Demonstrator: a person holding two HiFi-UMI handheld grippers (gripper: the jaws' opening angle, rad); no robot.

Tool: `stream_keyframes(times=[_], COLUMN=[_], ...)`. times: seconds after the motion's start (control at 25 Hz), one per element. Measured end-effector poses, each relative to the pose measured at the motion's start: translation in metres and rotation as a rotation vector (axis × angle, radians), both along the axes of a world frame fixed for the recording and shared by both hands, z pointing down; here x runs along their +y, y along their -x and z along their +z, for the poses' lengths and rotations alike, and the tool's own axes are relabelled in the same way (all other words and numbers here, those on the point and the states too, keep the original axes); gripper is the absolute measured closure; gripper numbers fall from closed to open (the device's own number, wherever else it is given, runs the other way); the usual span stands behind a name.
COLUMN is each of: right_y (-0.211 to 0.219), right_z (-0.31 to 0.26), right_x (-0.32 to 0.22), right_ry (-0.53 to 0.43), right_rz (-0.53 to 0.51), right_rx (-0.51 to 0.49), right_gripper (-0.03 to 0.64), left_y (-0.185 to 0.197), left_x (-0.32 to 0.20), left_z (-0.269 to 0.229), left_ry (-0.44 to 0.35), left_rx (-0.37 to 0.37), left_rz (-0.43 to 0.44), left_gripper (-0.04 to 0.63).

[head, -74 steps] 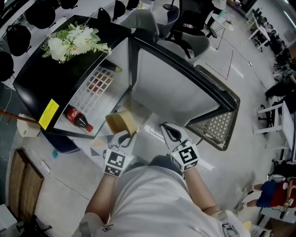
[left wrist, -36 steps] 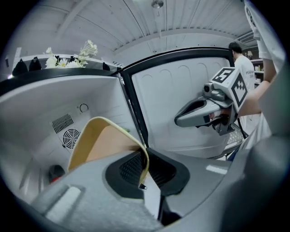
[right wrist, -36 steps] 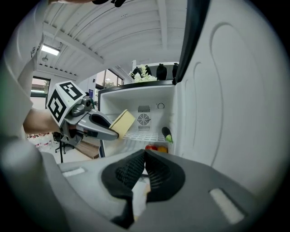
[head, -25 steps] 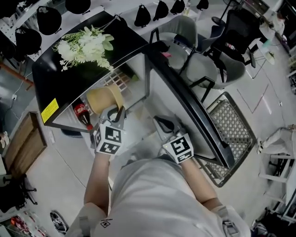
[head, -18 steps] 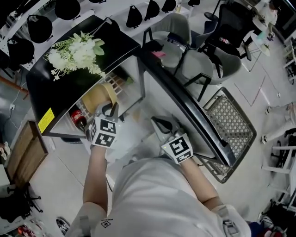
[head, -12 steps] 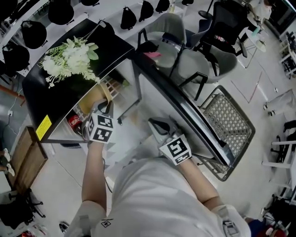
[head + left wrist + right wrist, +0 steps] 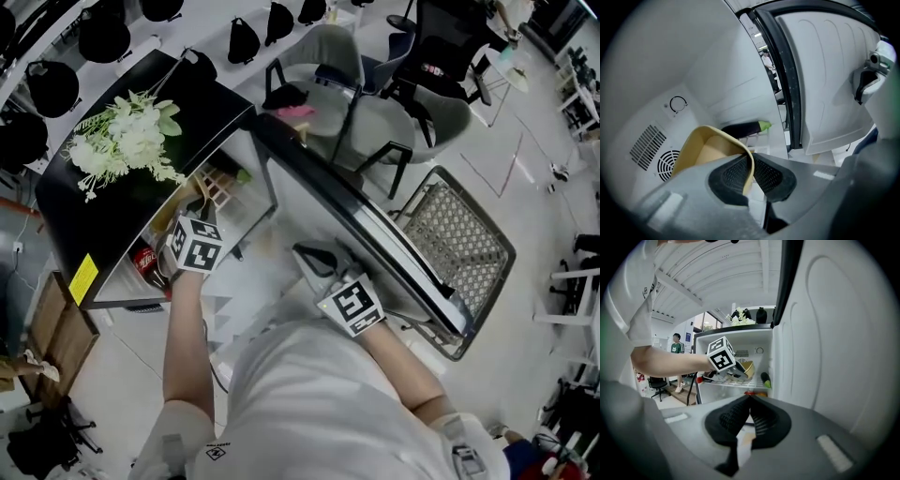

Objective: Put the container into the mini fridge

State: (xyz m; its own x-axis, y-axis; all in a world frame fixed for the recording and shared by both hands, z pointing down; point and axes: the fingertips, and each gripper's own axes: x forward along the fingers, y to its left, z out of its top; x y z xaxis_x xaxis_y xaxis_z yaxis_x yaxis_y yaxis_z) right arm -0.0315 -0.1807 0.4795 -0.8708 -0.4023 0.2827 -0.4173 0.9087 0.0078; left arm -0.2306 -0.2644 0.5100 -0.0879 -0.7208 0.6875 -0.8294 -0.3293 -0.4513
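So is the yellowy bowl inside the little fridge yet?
Nearly. Done: the white fridge door stands open. In hand: the left gripper pinches the tan paper container by its rim, already inside the black-topped mini fridge, over the white wire shelf. Left: set it down, let go, pull out. The right gripper is shut and empty.

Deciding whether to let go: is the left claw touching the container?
Touching. The left gripper view shows the left claw clamped on the container, its tan wall pinched.

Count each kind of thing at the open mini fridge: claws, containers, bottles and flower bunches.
Claws: 2, left claw and right claw
Container: 1
Bottle: 1
Flower bunch: 1
Total: 5
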Motion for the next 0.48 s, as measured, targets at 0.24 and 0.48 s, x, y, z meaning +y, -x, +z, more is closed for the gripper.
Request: stream_keyframes(times=[0.24, 0.48], right_y=[0.000, 0.001], right_z=[0.001, 0.001], right_x=[-0.001, 0.000], right_ry=[0.001, 0.003], right_rz=[-0.006, -0.010], right_rx=[0.003, 0.005], right_gripper=[0.614, 0.614], left_y=[0.004, 0.003], left_x=[-0.010, -0.016], left_z=[0.012, 0.018], left_ry=[0.047, 0.064], left_rx=[-0.049, -0.074], left_rz=[0.006, 0.007], left_gripper=[0.568, 0.563])
